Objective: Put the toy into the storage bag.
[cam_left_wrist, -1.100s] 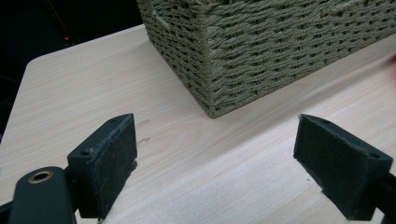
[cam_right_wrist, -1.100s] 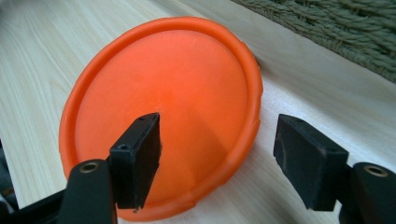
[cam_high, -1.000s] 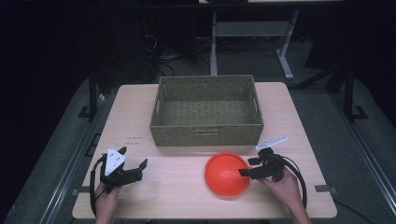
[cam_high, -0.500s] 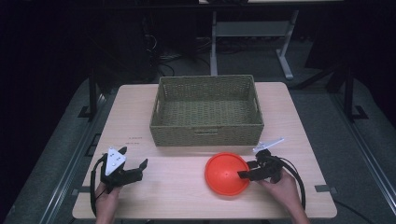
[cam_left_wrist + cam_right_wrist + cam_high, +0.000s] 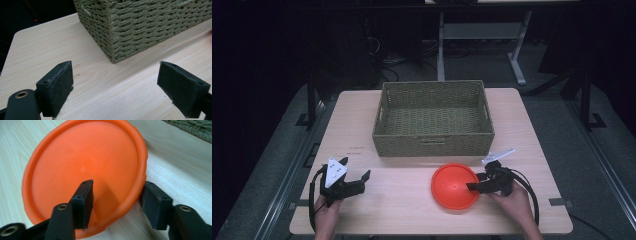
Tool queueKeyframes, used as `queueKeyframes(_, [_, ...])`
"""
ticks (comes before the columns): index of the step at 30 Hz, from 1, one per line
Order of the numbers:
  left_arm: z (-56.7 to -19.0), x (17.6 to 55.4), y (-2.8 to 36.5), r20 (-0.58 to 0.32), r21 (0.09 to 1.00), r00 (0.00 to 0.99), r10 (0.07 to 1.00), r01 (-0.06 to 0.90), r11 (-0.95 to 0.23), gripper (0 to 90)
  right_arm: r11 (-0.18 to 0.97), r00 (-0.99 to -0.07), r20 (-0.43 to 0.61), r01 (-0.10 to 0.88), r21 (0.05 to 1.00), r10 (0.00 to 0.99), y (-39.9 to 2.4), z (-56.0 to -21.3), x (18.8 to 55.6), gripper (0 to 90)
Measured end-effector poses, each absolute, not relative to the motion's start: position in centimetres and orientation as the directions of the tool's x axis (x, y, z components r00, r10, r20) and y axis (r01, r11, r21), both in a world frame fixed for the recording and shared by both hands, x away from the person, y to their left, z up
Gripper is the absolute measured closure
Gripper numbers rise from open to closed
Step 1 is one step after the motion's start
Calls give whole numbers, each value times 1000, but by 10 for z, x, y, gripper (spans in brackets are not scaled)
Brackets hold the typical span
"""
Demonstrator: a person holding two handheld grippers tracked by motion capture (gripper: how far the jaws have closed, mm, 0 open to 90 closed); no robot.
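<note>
A woven basket sits mid-bench with nothing visible inside it. Just in front of it, toward the right, lies a round orange plate, smooth with a raised rim. The right gripper straddles that rim, its jaws just closing, pads not yet pressing. The left gripper rests wide open, well apart.

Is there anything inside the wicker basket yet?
No, the high view shows the basket with its woven floor bare; the orange plate lies on the table.
</note>
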State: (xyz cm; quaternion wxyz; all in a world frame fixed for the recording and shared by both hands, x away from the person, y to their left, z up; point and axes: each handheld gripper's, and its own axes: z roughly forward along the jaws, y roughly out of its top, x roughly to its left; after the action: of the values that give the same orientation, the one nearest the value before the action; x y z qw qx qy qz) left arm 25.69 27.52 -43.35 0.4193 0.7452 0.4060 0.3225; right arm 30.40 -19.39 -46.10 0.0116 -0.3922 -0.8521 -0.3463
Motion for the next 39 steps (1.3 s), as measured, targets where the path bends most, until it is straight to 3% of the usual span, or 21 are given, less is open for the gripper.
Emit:
queueKeyframes(12, [-433,257,275,147,883,465,873,337,-328,128,454,-688,267,673,584,675,-195,-460,303,556])
queueKeyframes(31, [-433,257,274,143,887,464,874,333,-321,128,398,-683,307,668,629,663,-205,-450,301,737])
queueKeyframes(39, [-433,257,274,145,887,463,874,331,-322,128,373,-683,331,668,644,650,-208,-447,300,772])
